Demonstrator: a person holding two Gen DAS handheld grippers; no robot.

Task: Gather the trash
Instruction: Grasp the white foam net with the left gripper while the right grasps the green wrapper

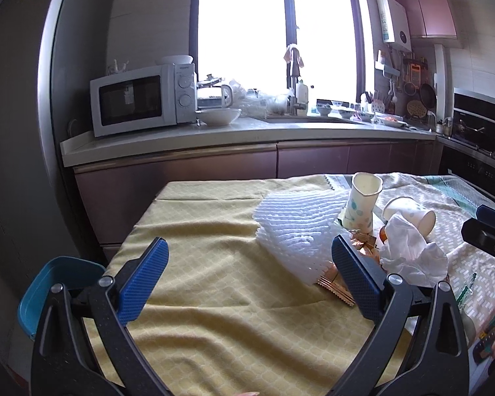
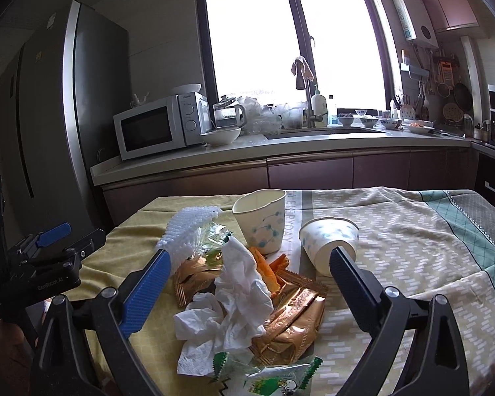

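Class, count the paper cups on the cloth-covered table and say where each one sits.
2. One paper cup stands upright behind the crumpled tissue; the other cup lies on its side to its right, near the right gripper. None seems hidden.

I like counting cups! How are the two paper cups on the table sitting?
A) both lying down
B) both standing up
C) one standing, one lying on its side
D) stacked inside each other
C: one dotted paper cup stands upright, while the other paper cup lies tipped on its side beside it on the tablecloth.
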